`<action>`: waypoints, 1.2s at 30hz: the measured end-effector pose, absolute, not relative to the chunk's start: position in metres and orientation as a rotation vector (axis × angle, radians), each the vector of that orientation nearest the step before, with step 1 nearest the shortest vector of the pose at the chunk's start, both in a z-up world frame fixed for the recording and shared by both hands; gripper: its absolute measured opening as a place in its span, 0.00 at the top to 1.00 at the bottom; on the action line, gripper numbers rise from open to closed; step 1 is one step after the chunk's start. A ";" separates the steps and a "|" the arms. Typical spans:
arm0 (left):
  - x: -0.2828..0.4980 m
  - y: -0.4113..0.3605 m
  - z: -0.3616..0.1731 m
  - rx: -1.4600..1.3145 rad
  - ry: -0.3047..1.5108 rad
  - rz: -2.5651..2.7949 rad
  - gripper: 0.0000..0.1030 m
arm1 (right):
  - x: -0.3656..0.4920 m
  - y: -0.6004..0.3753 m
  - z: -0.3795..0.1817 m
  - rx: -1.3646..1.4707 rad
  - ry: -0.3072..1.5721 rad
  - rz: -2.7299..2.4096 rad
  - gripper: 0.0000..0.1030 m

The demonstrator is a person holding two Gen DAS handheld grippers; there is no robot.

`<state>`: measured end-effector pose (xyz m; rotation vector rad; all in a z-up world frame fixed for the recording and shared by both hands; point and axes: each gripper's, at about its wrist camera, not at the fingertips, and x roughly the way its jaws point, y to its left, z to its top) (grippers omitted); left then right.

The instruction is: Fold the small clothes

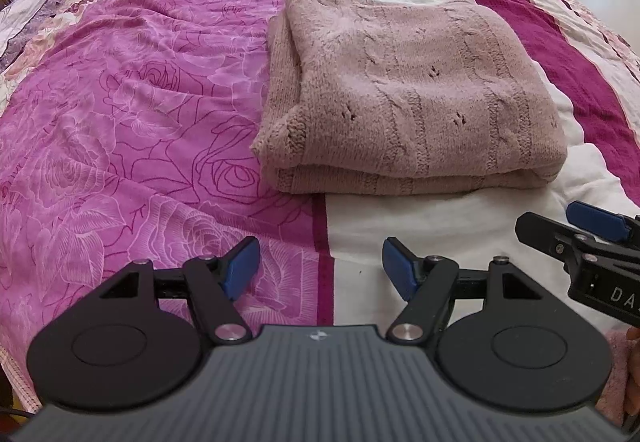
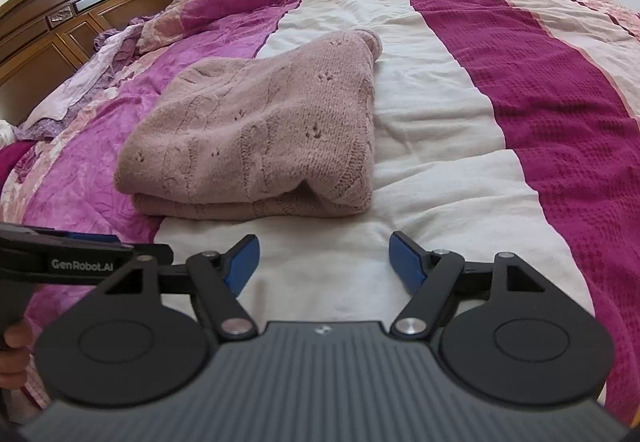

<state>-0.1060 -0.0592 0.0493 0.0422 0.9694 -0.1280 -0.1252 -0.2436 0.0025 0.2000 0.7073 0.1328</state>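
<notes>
A pale pink knitted sweater (image 1: 408, 90) lies folded into a thick rectangle on the bed, also seen in the right wrist view as the sweater (image 2: 256, 138). My left gripper (image 1: 320, 268) hovers short of its near edge, jaws open, nothing between the blue pads. My right gripper (image 2: 324, 264) is likewise open and empty, just short of the sweater's near right corner. The right gripper's fingers (image 1: 560, 238) show at the right edge of the left wrist view. The left gripper's body (image 2: 76, 262) shows at the left edge of the right wrist view.
The bed is covered by a quilt (image 1: 132, 90) with magenta rose-print, white and dark crimson stripes. A wooden headboard (image 2: 76, 14) stands at the far left, with rumpled bedding beside it. A person's fingers (image 2: 16, 338) hold the left tool.
</notes>
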 end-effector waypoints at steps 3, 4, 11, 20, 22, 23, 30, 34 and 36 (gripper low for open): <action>-0.106 -0.059 0.049 0.044 0.970 -0.129 0.28 | -0.125 -0.243 0.002 0.195 0.709 0.133 0.29; -0.106 -0.059 0.049 0.043 0.970 -0.128 0.28 | -0.125 -0.243 0.002 0.194 0.709 0.133 0.29; -0.106 -0.059 0.048 0.045 0.970 -0.129 0.28 | -0.125 -0.242 0.002 0.193 0.709 0.132 0.28; -0.105 -0.059 0.048 0.047 0.971 -0.129 0.28 | -0.125 -0.242 0.002 0.192 0.710 0.132 0.28; -0.106 -0.060 0.047 0.048 0.971 -0.129 0.28 | -0.125 -0.242 0.001 0.191 0.710 0.132 0.28; -0.105 -0.060 0.047 0.049 0.971 -0.130 0.28 | -0.125 -0.242 0.001 0.190 0.710 0.132 0.28; -0.105 -0.060 0.047 0.051 0.971 -0.130 0.28 | -0.125 -0.241 0.001 0.190 0.710 0.132 0.28; -0.106 -0.060 0.047 0.052 0.971 -0.130 0.28 | -0.125 -0.241 0.001 0.190 0.710 0.132 0.28; -0.106 -0.061 0.047 0.051 0.971 -0.130 0.28 | -0.125 -0.241 0.001 0.190 0.710 0.132 0.28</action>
